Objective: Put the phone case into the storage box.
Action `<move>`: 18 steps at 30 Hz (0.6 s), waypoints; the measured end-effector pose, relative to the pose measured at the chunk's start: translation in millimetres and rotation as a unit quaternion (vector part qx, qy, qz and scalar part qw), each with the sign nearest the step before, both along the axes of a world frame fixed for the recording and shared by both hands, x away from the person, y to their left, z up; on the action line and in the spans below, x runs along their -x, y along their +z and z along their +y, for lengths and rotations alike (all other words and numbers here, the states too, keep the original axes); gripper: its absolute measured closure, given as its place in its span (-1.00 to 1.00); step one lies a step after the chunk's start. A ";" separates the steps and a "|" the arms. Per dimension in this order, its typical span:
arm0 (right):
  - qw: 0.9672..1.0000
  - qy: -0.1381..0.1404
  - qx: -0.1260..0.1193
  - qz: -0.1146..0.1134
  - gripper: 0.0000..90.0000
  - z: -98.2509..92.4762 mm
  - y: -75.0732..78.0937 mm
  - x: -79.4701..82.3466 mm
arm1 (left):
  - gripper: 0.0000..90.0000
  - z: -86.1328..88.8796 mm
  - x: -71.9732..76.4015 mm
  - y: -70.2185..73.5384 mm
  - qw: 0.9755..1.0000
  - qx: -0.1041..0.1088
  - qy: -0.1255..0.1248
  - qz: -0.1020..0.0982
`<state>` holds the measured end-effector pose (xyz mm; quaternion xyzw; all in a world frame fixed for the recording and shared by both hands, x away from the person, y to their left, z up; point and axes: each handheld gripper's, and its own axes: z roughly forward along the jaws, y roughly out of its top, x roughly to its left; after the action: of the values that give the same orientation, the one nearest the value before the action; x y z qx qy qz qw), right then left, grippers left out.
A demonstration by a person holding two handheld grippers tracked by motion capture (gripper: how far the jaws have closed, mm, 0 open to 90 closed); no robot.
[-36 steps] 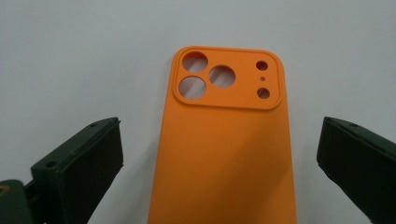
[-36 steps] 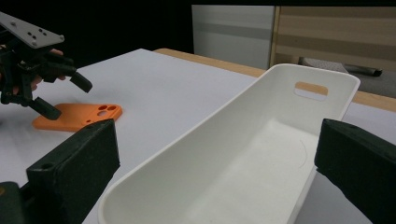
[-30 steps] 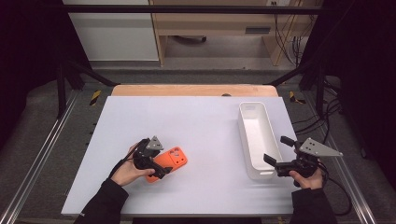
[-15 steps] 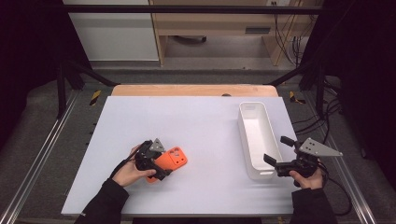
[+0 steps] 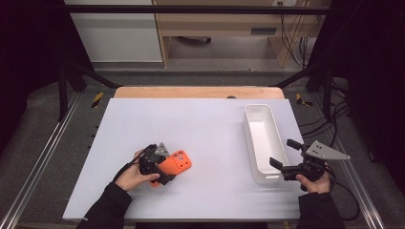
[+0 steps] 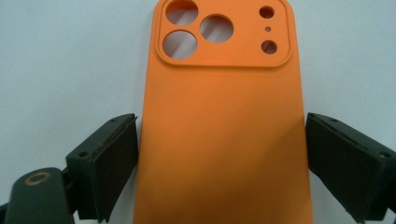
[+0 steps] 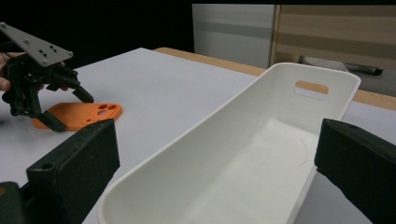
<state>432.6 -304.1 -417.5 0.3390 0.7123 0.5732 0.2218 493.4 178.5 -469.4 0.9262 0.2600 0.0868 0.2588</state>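
White tabletop [image 5: 200,124], orange phone case [image 5: 175,163], white bin [image 5: 261,143], dark surroundings.

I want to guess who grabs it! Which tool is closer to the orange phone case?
Left. The left tool sits right over the orange phone case, one jaw on each side. The right tool is far across the table, by the white bin.

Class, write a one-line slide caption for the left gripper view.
Open left gripper straddling an orange phone case lying flat on the white table.

White table [image 5: 200,119] — wooden shelf unit [image 5: 224,24] and cables [image 5: 298,43] behind.
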 end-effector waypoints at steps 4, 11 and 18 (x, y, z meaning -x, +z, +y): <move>1.000 0.000 0.001 0.001 -0.99 0.1 -0.1 -0.1 | -0.75 -0.2 -0.4 0.3 1.000 -0.001 -0.002 0.002; 1.000 -0.001 0.000 0.001 -0.99 -0.1 0.1 0.0 | -0.71 -1.2 -0.8 1.1 1.000 -0.005 -0.009 0.004; 1.000 0.000 0.000 0.001 -0.99 0.2 -0.1 -0.2 | -0.70 -1.0 -2.2 2.1 1.000 -0.011 -0.018 0.007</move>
<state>432.8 -303.9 -417.6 0.3397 0.7126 0.5726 0.2213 495.6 177.5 -467.3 0.9342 0.2438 0.0788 0.2481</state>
